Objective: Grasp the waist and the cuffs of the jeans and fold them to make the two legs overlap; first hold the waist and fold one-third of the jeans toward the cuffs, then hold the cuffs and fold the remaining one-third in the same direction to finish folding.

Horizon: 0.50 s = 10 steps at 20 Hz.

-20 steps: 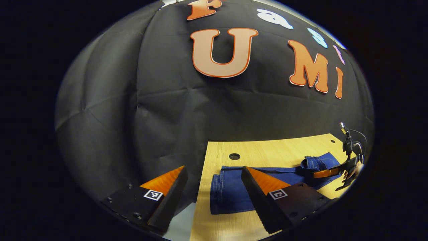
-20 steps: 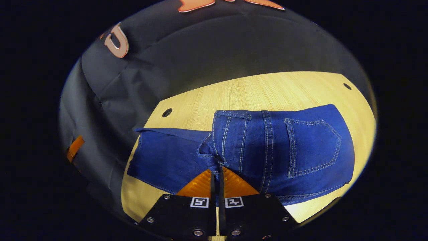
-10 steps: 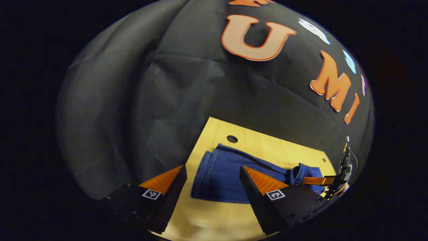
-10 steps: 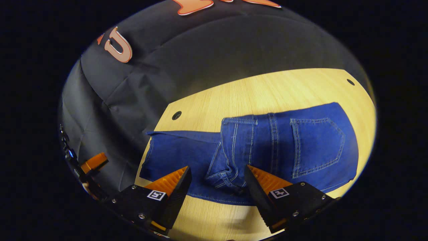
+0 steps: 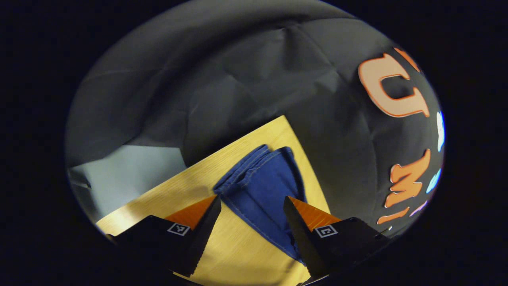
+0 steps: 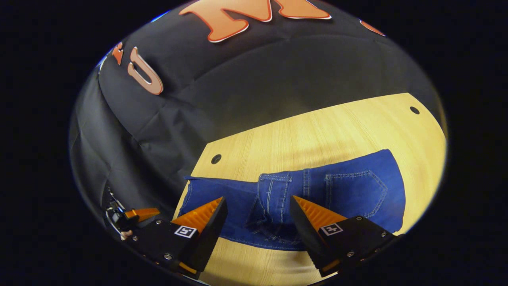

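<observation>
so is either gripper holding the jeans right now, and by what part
Nothing is held. The left gripper and the right gripper both have open jaws with the jeans lying free on the table.

Bare table (image 6: 317,131) beyond jeans (image 6: 349,190)

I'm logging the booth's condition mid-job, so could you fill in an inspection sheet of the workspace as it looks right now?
Surface: wooden table, pale, with round holes near its far corners.
Job's things: jeans lying flat, waist part folded over the legs, back pocket up; cuffs stacked at the other end.
Clutter: nothing seen.
Grippers: left gripper open above the cuff end; right gripper open over the folded waist.
Cables: nothing seen.
Surroundings: black cloth wall behind the table.
</observation>
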Tool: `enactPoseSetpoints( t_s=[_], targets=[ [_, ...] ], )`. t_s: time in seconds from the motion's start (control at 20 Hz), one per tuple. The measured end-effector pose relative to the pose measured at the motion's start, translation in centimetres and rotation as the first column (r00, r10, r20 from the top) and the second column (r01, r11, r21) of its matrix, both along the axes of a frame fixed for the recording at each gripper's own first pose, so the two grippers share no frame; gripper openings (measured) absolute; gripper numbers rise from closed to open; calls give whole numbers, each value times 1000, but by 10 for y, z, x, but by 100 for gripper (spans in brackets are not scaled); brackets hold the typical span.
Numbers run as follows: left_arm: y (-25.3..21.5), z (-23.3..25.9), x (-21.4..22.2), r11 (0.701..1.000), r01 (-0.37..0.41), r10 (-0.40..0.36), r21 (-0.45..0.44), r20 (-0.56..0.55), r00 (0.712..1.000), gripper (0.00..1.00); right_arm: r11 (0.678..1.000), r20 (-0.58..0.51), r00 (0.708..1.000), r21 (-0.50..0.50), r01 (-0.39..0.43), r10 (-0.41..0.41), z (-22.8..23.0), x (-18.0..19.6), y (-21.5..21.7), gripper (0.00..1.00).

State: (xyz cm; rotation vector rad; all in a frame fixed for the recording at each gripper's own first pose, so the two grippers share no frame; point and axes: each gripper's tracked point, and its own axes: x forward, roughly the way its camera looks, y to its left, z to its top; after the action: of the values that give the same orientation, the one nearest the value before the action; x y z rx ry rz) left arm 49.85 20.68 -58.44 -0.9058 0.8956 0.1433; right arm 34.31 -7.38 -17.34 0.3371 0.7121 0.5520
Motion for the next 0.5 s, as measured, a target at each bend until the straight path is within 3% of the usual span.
enactPoseSetpoints(
  t_s=[0.2, 0.25, 0.3, 0.5],
  targets=[
    [2, -28, 14, 1000, -7, 8, 27, -48, 999, 98, 999, -6, 1000, 31, 22, -22, 5, 11, -14, 98],
    [-1, -34, 15, 1000, -4, 6, 24, -56, 998, 94, 999, -9, 1000, 31, 21, -20, 5, 13, -15, 98],
    [-6, -39, 16, 1000, -1, 2, 10, -71, 997, 98, 999, -12, 1000, 26, 19, -18, 3, 14, -17, 98],
    [-12, -42, 40, 999, 17, -16, 35, -24, 1000, 96, 1000, -39, 999, 14, 14, -13, -6, 15, -18, 98]
  ],
)
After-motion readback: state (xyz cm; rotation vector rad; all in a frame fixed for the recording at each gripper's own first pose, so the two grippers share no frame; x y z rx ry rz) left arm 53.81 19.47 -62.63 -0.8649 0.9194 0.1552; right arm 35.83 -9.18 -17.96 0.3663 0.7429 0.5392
